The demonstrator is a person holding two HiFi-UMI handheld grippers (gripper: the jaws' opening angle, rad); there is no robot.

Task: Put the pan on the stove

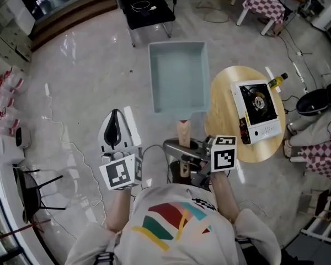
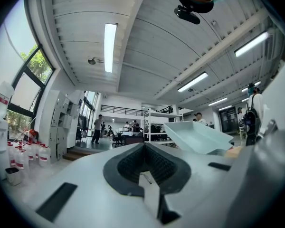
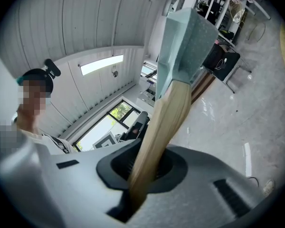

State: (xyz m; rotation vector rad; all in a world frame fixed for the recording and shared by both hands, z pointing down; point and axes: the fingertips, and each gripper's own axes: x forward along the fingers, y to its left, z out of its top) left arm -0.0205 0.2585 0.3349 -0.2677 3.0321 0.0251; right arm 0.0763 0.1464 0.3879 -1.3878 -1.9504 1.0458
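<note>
The left tongs point(image 1: 116, 127) were pressed together with nothing between them, pointing upward, left of the pan point(image 1: 178, 76). The square pale-blue pan hung over the floor point(image 1: 83, 81), its wooden handle point(image 3: 161, 127) running back into the right tongs point(image 1: 183, 148), which were clamped on it. Farther right, the stove point(image 1: 257, 110) sat on the round wooden tabletop point(image 1: 223, 101), with the pan just beside that tabletop and clear of the stove.

Pale teal pan point(image 1: 178, 76), tan wooden handle point(image 1: 183, 132); white-black stove point(image 1: 257, 112).
</note>
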